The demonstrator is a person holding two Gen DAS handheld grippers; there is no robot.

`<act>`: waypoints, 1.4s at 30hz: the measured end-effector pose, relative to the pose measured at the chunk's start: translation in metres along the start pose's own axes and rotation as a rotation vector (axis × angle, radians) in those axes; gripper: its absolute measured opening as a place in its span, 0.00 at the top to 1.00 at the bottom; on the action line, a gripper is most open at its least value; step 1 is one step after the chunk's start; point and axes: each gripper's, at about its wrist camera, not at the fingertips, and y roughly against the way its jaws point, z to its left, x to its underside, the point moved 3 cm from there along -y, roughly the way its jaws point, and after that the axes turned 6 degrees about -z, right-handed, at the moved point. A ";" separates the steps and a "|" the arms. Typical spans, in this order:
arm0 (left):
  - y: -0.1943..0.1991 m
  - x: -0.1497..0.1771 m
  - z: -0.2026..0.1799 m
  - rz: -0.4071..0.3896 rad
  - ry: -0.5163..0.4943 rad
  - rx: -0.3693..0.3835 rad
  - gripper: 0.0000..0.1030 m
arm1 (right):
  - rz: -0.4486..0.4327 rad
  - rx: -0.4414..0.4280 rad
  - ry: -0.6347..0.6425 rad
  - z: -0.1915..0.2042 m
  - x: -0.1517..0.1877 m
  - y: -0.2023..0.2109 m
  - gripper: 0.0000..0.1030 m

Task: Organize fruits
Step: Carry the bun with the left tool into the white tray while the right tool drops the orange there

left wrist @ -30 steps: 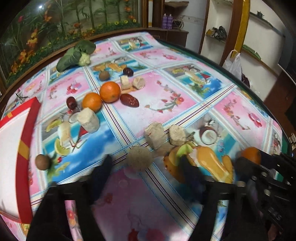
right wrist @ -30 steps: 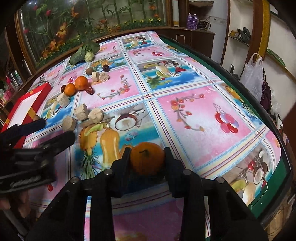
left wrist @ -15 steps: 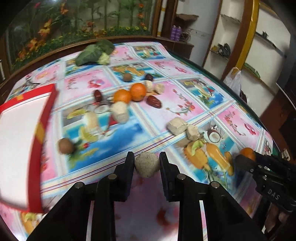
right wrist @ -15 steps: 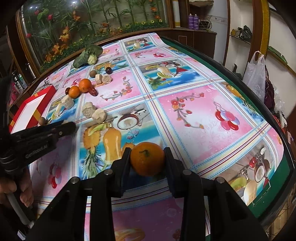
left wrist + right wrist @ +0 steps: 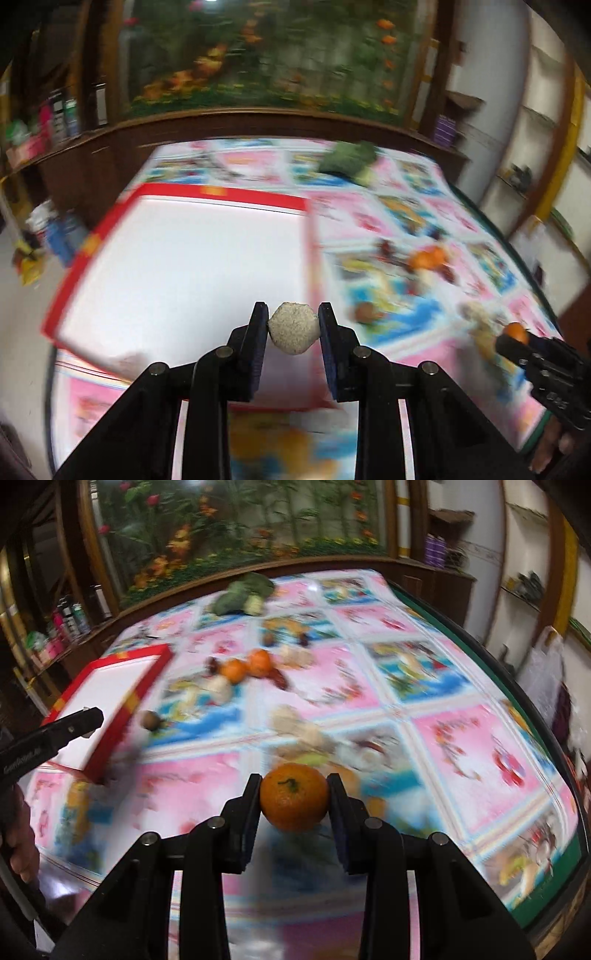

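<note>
My left gripper point(image 5: 293, 320) is shut on a pale, rough beige ball point(image 5: 293, 333) and holds it above the near edge of a red-rimmed white tray point(image 5: 177, 258). My right gripper point(image 5: 294, 789) is shut on an orange point(image 5: 294, 801) and holds it above the patterned tablecloth point(image 5: 461, 738). The right gripper with its orange also shows at the far right of the left wrist view point(image 5: 517, 338). The left gripper's tip point(image 5: 79, 722) shows over the tray point(image 5: 110, 686) in the right wrist view. Both views are motion-blurred.
Two oranges point(image 5: 247, 666), dark red fruits point(image 5: 279, 679), a small brown fruit point(image 5: 149, 720) and several beige lumps point(image 5: 295, 723) lie on the cloth. A green leafy vegetable point(image 5: 243, 592) lies at the far edge. A wooden ledge with bottles runs behind the table.
My left gripper has closed on the beige ball, lifted it and swung left over the tray. My right gripper keeps the orange and has turned left toward the tray.
</note>
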 end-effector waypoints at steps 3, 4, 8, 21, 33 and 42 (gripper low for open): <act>-0.008 -0.004 0.037 0.005 0.040 -0.071 0.74 | -0.013 -0.090 0.025 0.038 -0.016 -0.009 0.64; -0.013 -0.005 0.048 0.013 0.047 -0.095 0.74 | -0.019 -0.114 0.038 0.053 -0.022 -0.013 0.64; -0.030 -0.004 0.078 0.043 0.079 -0.154 0.74 | -0.010 -0.245 0.064 0.117 -0.041 -0.037 0.64; -0.050 0.009 0.116 0.115 0.099 -0.257 0.74 | 0.113 -0.304 0.096 0.218 -0.054 -0.141 0.64; -0.023 0.033 0.108 0.127 0.063 -0.258 0.73 | 0.177 -0.243 0.222 0.224 -0.036 -0.141 0.65; -0.010 0.042 0.100 0.150 0.037 -0.271 0.37 | 0.211 -0.292 0.251 0.223 -0.003 -0.101 0.63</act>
